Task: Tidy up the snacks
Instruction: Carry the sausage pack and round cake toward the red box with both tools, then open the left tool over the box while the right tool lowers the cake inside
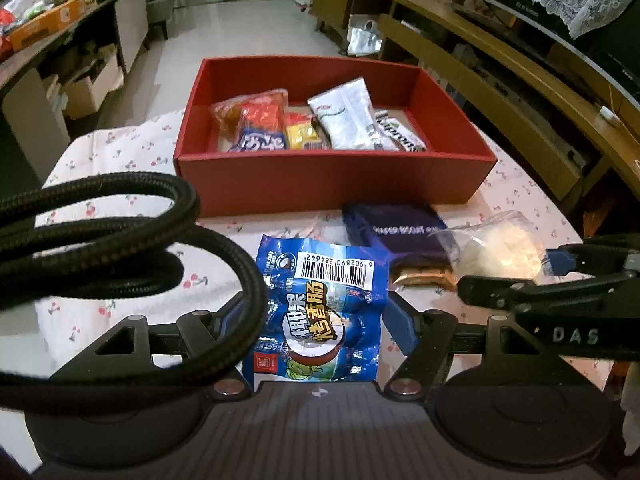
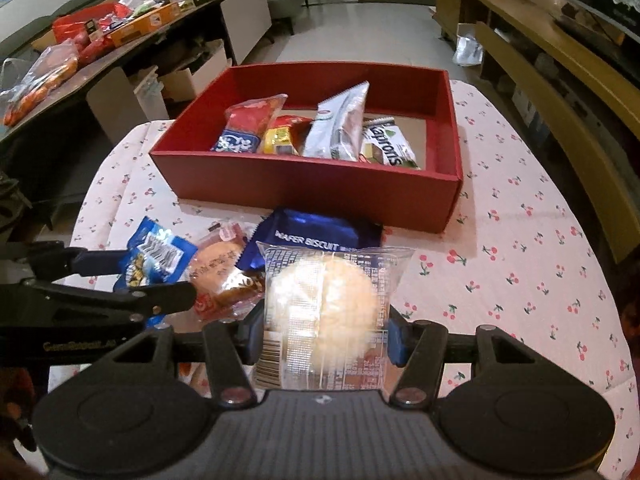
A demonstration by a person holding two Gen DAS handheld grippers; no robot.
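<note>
Snacks: two in hand, four already in red box (image 1: 336,184), at least two loose on the cherry-print cloth (image 2: 520,240).

L gripper (image 1: 316,320) pinches blue sausage pack (image 1: 320,300) across its width, blue pads on both side edges. Pack hangs clear of cloth, barcode end pointing toward 12 o'clock. Film pouch, glossy, prob. slick; contents look firm and roundish, light. Side-edge pinch seems OK, but film could slide under the pads if tilted steeply. Keep it level-ish.

R gripper (image 2: 326,332) pinches clear-wrapped round cake (image 2: 324,312), pads on the wrapper at 3 and 9 o'clock of the cake. Looks soft, crumbly, v. light; a hard squeeze would likely crush it. Grip seems to bear on film plus cake flanks; better to load the wrapper margin than the crumb. Slight blur on the cake.

Box sits at 12 o'clock from both grippers, on far part of the table. Inside, row along near wall: red-blue pack (image 2: 248,128), yellow-red pack (image 2: 282,136), white pouch (image 2: 340,124), Naprons bar (image 2: 386,148). Back half of box floor bare, so room to drop both.

Loose on cloth betw. grippers and box: navy wafer biscuit pack (image 2: 316,236), flat, stiff-ish, easy edge grab; orange-wrapped bun (image 2: 220,272) at 10 o'clock of R gripper, soft, take by wrapper end.

Black braided cable (image 1: 120,240) loops across L view at 9 o'clock; snag risk, judged.
</note>
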